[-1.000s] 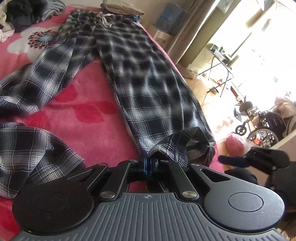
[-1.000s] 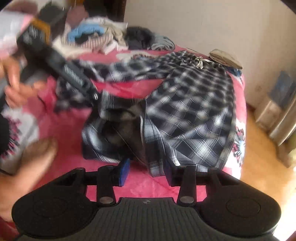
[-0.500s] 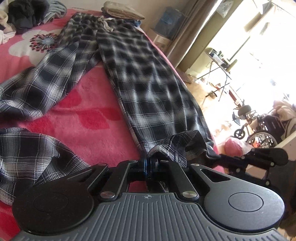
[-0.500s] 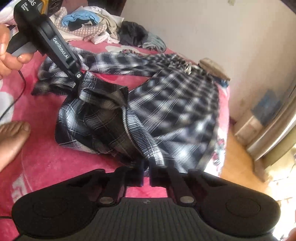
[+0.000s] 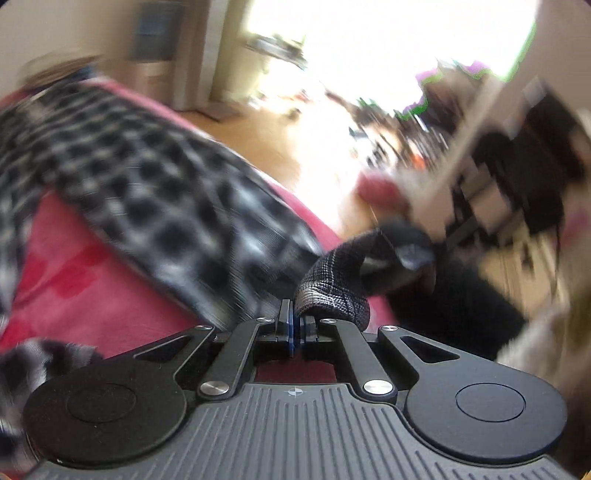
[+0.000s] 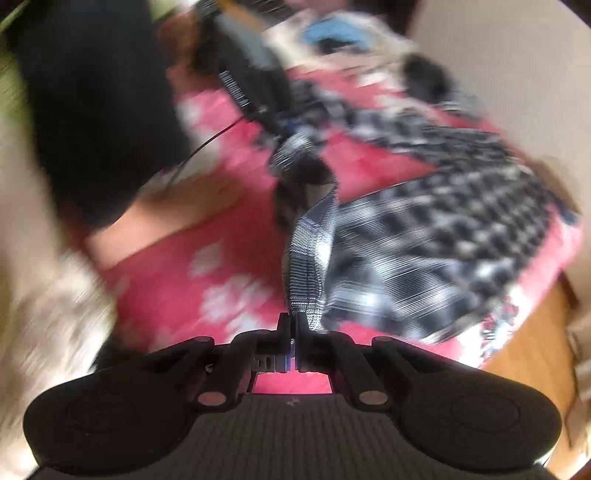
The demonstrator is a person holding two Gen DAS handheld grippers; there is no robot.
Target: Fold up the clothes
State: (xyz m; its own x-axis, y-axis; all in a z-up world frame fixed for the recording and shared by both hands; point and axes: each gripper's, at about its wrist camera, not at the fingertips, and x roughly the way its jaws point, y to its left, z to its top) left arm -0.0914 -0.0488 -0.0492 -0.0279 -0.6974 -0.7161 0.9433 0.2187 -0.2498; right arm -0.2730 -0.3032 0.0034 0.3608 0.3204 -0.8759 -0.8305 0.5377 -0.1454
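Two grippers, one pair of plaid trousers [image 5: 155, 192], and both have cloth in their teeth. The trousers lie stretched along the pink floral blanket [image 5: 74, 280] on the bed, black-and-white check, one leg running up and away in the left wrist view. At the near end, the hem is bunched into a tight roll and pinched in the left gripper [image 5: 296, 326], jaws closed right down on the fabric. Over on the other side, the right gripper [image 6: 293, 326] has its jaws pressed together on a strip of the same plaid cloth, which rises taut from the pads toward the far bundle. Holding both ends like this looks like the way to carry the leg across for a fold, judging by the task. Everything is badly blurred, so finer detail is lost. Beyond the trousers, a heap of other clothes [image 6: 332, 33] sits at the head of the bed, and a wooden floor [image 5: 295, 140] shows bright beside it
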